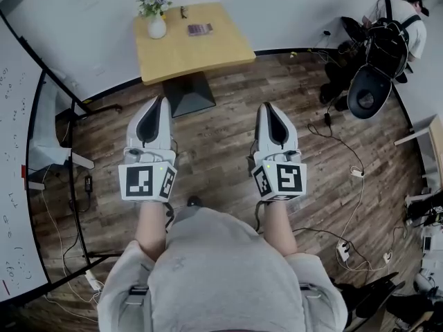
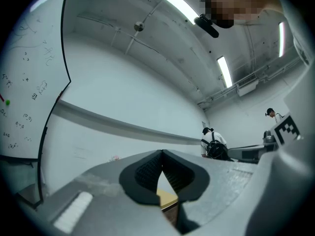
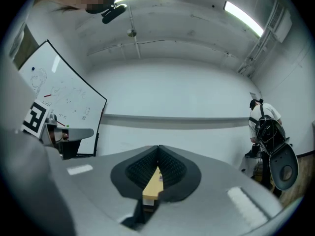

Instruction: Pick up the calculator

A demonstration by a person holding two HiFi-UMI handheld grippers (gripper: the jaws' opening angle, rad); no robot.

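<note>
- Yellow wood table [image 1: 201, 50] stands at twelve o'clock in the head view. The calculator [image 1: 200, 29] lies on it, with a flower vase [image 1: 156, 21] at its nine o'clock. The left gripper [image 1: 160, 102] and right gripper [image 1: 266, 108] hover over the plank floor [image 1: 221, 123], well apart from the table.
- Left gripper view: jaws clenched together, holding nothing.
- Right gripper view: jaws clenched together, holding nothing.

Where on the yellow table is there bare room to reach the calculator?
The table is bare across its near half, from the calculator to the front edge, and right of the calculator. Crowded: the far left corner, with the flower vase and a small dark item.
</note>
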